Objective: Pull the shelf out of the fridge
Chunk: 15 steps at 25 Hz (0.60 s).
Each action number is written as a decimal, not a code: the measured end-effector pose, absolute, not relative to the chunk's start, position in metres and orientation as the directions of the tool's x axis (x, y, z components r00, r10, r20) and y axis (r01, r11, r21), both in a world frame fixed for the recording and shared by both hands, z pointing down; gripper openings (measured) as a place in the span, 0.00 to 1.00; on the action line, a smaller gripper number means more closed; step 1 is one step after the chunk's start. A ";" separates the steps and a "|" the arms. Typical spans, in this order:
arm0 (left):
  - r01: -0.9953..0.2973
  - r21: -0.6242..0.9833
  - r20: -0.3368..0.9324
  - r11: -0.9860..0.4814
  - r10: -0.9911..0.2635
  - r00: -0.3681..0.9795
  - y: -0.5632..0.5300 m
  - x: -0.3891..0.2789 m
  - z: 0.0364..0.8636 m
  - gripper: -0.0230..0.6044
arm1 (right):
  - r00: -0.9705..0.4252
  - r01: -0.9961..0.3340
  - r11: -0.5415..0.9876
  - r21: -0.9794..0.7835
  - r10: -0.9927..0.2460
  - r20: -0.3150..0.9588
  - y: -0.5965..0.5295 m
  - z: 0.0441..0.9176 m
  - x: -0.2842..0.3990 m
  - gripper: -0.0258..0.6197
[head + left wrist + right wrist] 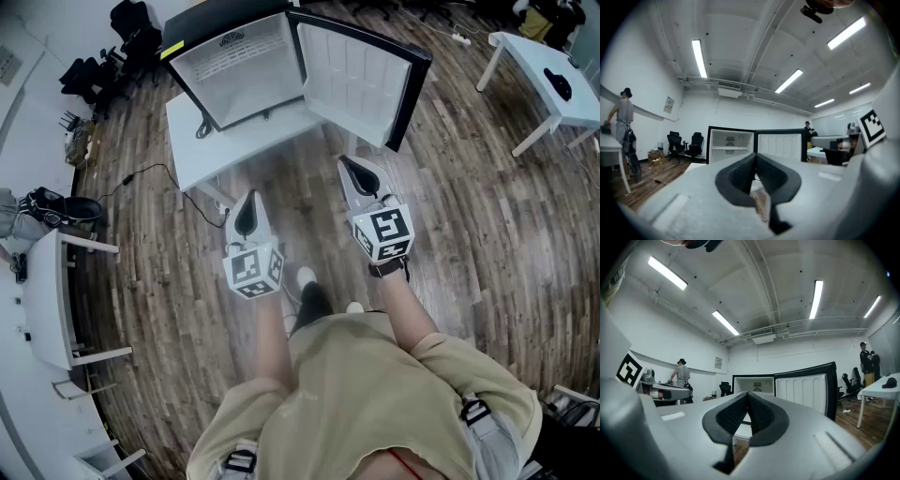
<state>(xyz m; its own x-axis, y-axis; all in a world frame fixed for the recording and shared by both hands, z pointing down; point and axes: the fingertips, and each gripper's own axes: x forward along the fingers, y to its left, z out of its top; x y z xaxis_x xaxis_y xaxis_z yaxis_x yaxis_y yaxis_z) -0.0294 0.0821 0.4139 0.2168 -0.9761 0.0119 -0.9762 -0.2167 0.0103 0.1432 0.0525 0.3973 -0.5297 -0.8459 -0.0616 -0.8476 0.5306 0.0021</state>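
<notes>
Facing the open fridge [234, 70] from well back, both grippers are held in mid-air above the wooden floor, and nothing is carried.

At the left, the left gripper [247, 199] is pointed toward the fridge. Its fingers [738, 176] are closed together at the tips, and nothing is held between them.

Ahead, the fridge is seated on a white surface [211, 150]. The shelf [730, 148] is seen in the left gripper view as a thin pale horizontal panel, fully seated across the middle of the cabinet. The door [361, 75] is swung wide open to the right, so the front edge of the shelf is unobstructed.

At the right, the right gripper [349, 165] is held slightly further forward. Its fingers [764, 416] are also pressed shut on nothing.

The shelf is judged to be light, thin and stiff; its material cannot be determined. The fingers are to be opened first. The front edge is the recommended grip point, near its middle or with one gripper toward each side. The shelf should be drawn out level, since a tilted pull is likely to jam it in the side supports. The compact fridge may slide on the surface if the pull is abrupt.
</notes>
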 end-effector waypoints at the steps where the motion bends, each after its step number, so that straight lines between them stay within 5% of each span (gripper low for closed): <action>1: -0.976 0.009 0.012 -0.219 -0.976 0.219 0.079 -0.033 0.414 0.04 | -0.523 -0.851 0.525 -0.011 -0.850 -0.062 0.049 0.398 0.141 0.05; 15: -0.948 -0.006 0.003 -0.317 -0.948 0.317 -0.013 -0.100 0.407 0.04 | -0.529 -0.837 0.529 -0.144 -0.848 -0.038 -0.050 0.406 0.062 0.05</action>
